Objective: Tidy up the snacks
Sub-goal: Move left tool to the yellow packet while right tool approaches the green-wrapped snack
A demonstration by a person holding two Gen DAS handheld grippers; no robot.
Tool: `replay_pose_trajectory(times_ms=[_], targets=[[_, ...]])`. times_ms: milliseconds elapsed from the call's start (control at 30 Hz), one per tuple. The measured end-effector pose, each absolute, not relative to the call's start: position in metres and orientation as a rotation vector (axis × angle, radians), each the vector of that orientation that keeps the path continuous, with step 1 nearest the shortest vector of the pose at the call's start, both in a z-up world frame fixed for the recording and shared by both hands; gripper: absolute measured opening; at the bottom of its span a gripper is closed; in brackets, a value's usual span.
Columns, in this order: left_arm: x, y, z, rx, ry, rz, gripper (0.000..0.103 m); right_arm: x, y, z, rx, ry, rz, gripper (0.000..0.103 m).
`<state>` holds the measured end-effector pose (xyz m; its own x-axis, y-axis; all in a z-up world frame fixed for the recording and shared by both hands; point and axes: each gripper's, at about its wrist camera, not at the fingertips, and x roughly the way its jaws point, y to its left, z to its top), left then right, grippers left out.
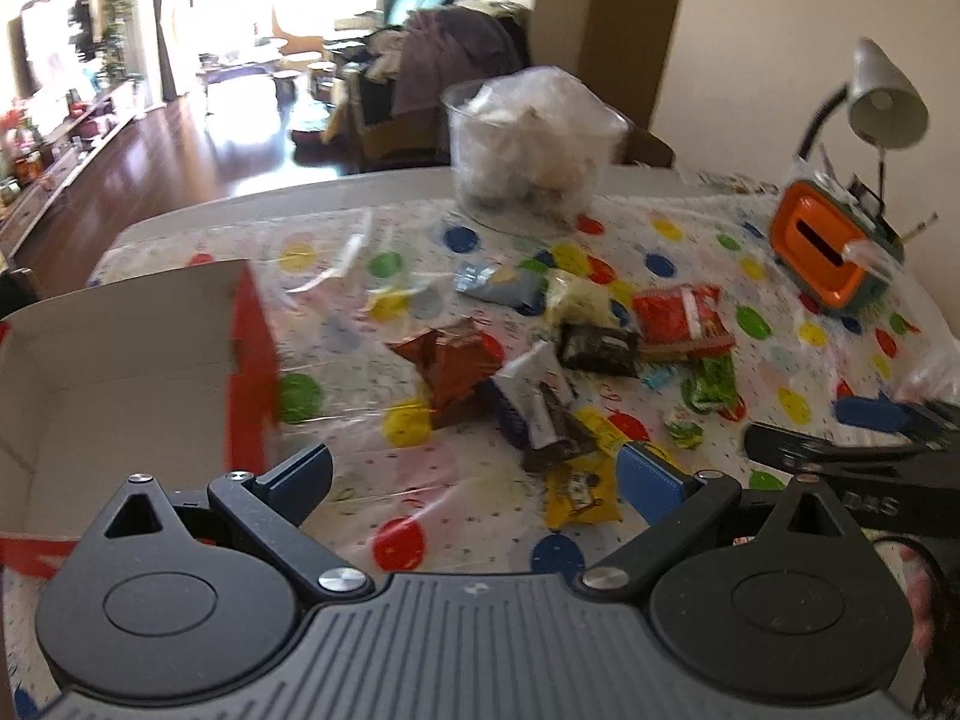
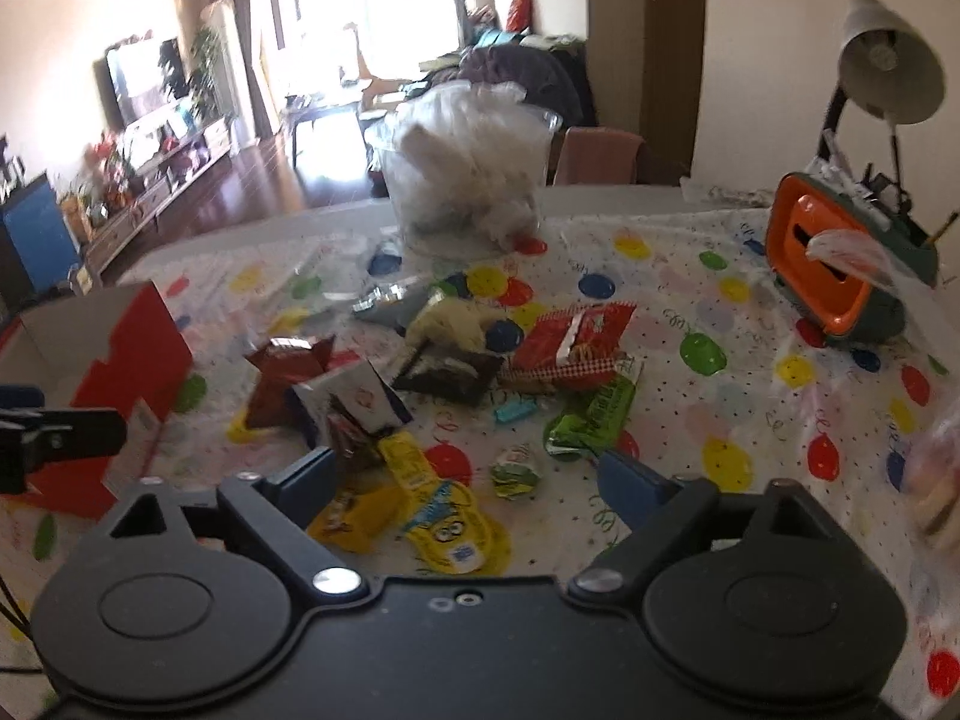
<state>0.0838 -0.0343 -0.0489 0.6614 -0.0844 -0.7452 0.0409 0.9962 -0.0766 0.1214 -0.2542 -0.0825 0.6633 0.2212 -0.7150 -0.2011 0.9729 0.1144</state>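
Note:
A heap of snack packets lies mid-table on the dotted cloth: a brown packet [image 1: 456, 366], a white-and-blue one [image 1: 528, 408], a black one [image 1: 600, 348], a red one [image 1: 684, 318], a green one [image 1: 711, 384] and a yellow one [image 1: 579, 492]. My left gripper [image 1: 474, 474] hangs open just before the heap, nothing between its fingers. At its left stands an open red box [image 1: 120, 390] with a white inside. My right gripper [image 2: 471, 480] is open above the yellow packets [image 2: 450, 522], with a small candy [image 2: 513, 471] and the green packet [image 2: 594, 420] just ahead.
A clear tub [image 1: 528, 138] stuffed with white bags stands at the table's far side. An orange-and-green organiser [image 1: 834, 246] and a desk lamp [image 1: 888, 90] occupy the far right. A chair back [image 2: 600, 156] shows behind the table. The other gripper [image 2: 54, 432] reaches in by the red box [image 2: 138, 372].

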Motion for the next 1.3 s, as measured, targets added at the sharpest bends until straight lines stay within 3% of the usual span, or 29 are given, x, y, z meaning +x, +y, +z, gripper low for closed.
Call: replay_pose_trajectory(times_ms=[100,300,367,567,733,1300], targets=[[0.095,-0.044,-0.059,-0.034,0.864,-0.103,0.102,0.137,-0.260,-0.098,0.009,0.844,0.261,0.084],[0.113,-0.067,-0.084,0.022,0.907,-0.136,0.101,0.168,-0.266,-0.131,-0.013,0.897,0.287,0.082],[0.117,-0.072,-0.093,0.030,0.930,-0.149,0.100,0.179,-0.269,-0.144,0.014,0.942,0.291,0.076],[0.134,-0.082,-0.119,0.001,0.991,-0.212,0.094,0.198,-0.271,-0.164,0.065,1.006,0.323,0.069],[0.155,-0.086,-0.141,-0.050,1.080,-0.209,0.075,0.207,-0.271,-0.173,0.079,1.024,0.331,0.063],[0.181,-0.093,-0.172,-0.085,1.217,-0.233,0.049,0.213,-0.259,-0.184,-0.021,1.018,0.321,0.035]])
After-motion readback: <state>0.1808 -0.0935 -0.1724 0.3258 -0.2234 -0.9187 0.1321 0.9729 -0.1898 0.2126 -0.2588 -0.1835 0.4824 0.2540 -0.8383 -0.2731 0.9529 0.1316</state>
